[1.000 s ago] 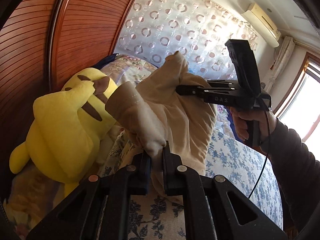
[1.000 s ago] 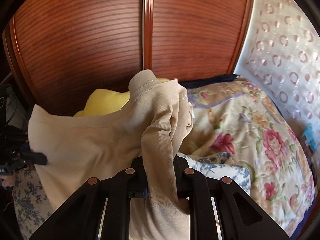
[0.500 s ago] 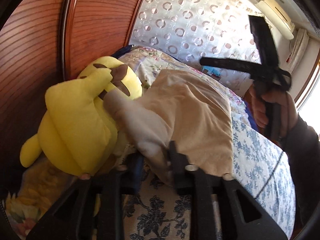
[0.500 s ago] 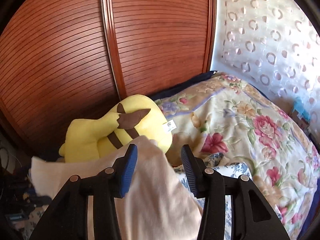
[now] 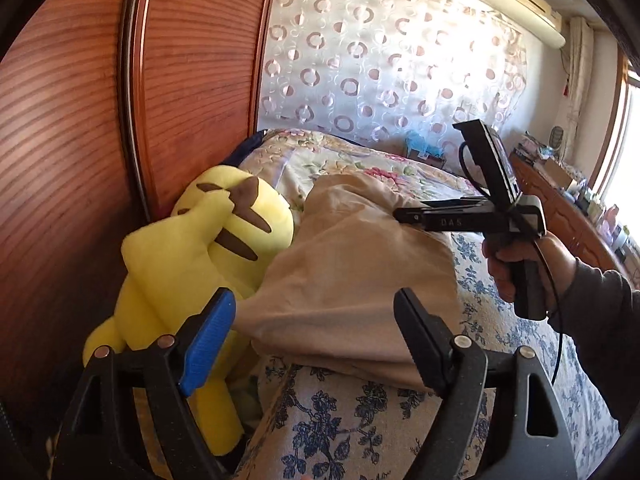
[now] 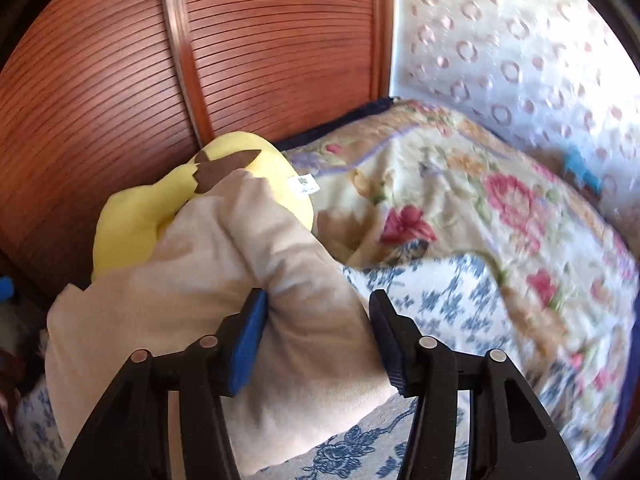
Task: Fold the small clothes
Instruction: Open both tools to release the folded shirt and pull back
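Left wrist view: left tongs (image 5: 312,332) have just been opening and stand wide apart, nothing clamped; the beige garment (image 5: 352,272) lies on the bed (image 5: 360,420), against the yellow plush toy (image 5: 200,248).
Same view: a hand (image 5: 520,256) holds the right tongs (image 5: 404,215) over the garment's far edge.
Right wrist view: right tongs (image 6: 316,320) have just been opening, jaws apart astride a bunched fold of garment (image 6: 224,280), pads not pressing.
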Demonstrator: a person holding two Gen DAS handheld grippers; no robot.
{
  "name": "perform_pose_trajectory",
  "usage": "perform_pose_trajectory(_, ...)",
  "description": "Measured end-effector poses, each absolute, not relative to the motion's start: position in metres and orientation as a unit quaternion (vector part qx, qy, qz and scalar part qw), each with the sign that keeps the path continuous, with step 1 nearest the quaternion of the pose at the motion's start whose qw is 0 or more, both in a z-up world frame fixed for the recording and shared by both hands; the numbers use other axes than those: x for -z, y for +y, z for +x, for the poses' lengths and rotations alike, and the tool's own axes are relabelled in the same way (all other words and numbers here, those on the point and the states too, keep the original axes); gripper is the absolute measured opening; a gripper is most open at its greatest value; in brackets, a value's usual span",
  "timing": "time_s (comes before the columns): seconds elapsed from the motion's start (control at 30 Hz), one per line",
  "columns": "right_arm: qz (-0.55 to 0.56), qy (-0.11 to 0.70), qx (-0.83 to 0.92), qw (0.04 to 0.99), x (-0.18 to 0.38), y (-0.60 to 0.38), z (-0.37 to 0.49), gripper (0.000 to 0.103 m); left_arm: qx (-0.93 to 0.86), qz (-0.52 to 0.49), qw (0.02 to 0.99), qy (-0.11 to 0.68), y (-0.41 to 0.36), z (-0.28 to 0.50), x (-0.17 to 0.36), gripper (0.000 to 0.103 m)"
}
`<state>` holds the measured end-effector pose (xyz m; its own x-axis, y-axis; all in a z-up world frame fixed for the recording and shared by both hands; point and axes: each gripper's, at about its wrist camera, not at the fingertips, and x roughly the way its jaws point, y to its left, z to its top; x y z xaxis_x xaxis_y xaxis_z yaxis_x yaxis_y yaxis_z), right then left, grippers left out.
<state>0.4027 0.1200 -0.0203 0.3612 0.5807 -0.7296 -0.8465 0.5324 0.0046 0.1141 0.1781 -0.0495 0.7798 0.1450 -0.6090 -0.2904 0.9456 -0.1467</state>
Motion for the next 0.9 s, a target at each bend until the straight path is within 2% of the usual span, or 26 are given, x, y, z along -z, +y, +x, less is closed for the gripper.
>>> perform_pose_trajectory(0.23, -0.165, 0.329, -0.435, 0.822, -0.002, 0.091, 0.373, 0.055, -0.118, -0.091, 0.943, 0.299, 0.164, 0.103, 0.034, 0.082)
perform_pose_trajectory(0.5, -0.134, 0.306, -0.422, 0.843, -0.019, 0.020, 0.301, 0.055, -0.082, -0.066, 0.954, 0.282, 0.128, 0.089, 0.021, 0.082)
perform_pose_trajectory(0.6, -0.128, 0.294, -0.410, 0.853, -0.026, -0.011, 0.269, 0.055, -0.062, -0.061, 0.958, 0.274, 0.113, 0.082, 0.019, 0.087)
perform_pose_trajectory(0.8, -0.108, 0.271, -0.378, 0.879, -0.034, -0.073, 0.204, 0.063, -0.029, -0.049, 0.962, 0.268, 0.080, 0.073, 0.018, 0.087)
perform_pose_trajectory(0.9, -0.090, 0.262, -0.360, 0.891, -0.035, -0.102, 0.177, 0.073, -0.013, -0.045, 0.961, 0.271, 0.064, 0.070, 0.019, 0.087)
